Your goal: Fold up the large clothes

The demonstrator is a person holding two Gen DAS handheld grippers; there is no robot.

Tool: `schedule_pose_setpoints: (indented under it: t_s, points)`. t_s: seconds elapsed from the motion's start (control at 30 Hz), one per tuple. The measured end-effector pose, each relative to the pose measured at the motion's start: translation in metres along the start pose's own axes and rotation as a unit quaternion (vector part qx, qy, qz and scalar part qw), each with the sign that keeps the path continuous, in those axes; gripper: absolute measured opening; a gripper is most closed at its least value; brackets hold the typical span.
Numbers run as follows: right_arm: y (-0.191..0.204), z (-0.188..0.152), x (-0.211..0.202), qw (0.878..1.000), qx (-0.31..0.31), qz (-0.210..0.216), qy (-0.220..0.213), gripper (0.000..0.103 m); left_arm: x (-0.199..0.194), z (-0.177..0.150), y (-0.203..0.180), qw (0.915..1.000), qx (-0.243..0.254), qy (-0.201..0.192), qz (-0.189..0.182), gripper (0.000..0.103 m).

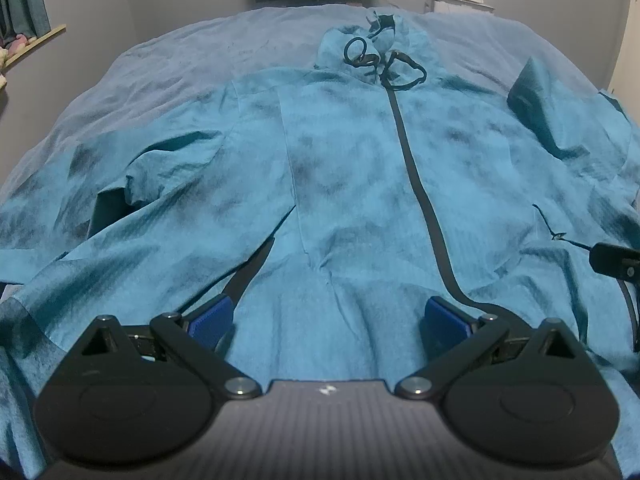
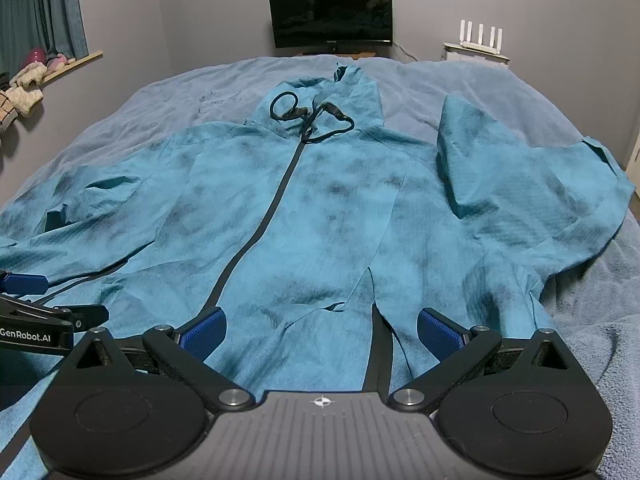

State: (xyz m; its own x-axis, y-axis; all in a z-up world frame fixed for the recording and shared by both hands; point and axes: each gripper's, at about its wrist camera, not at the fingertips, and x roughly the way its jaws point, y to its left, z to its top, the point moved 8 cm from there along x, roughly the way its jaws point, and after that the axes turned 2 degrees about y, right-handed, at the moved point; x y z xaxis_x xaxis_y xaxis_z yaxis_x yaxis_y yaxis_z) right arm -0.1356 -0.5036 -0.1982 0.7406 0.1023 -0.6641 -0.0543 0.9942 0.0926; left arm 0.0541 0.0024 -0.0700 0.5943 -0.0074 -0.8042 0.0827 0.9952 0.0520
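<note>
Left wrist view showed the jacket (image 1: 340, 184) spread zipped and face-up for folding, while the left gripper (image 1: 326, 320) and right gripper (image 2: 320, 326) hovered wide open at its hem, gripping nothing.

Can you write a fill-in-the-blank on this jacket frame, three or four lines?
1. The jacket lies spread on the bed with its zipper ____.
2. Both the left gripper and the right gripper have their jaws ____.
3. The drawstring lies at the jacket's ____ end.
4. On the wall beyond the bed hangs a dark ____.

Missing words: closed; open; hood; monitor
</note>
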Motion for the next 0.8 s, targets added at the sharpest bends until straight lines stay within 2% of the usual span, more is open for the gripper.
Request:
schedule_pose_setpoints:
  t_s: [0.8]
  points:
    - [0.0001, 0.0008, 0.0008, 1.0, 0.001, 0.0, 0.004, 0.103, 0.0038, -0.0026, 0.0011, 1.0, -0.001, 0.009, 0.001, 0.103]
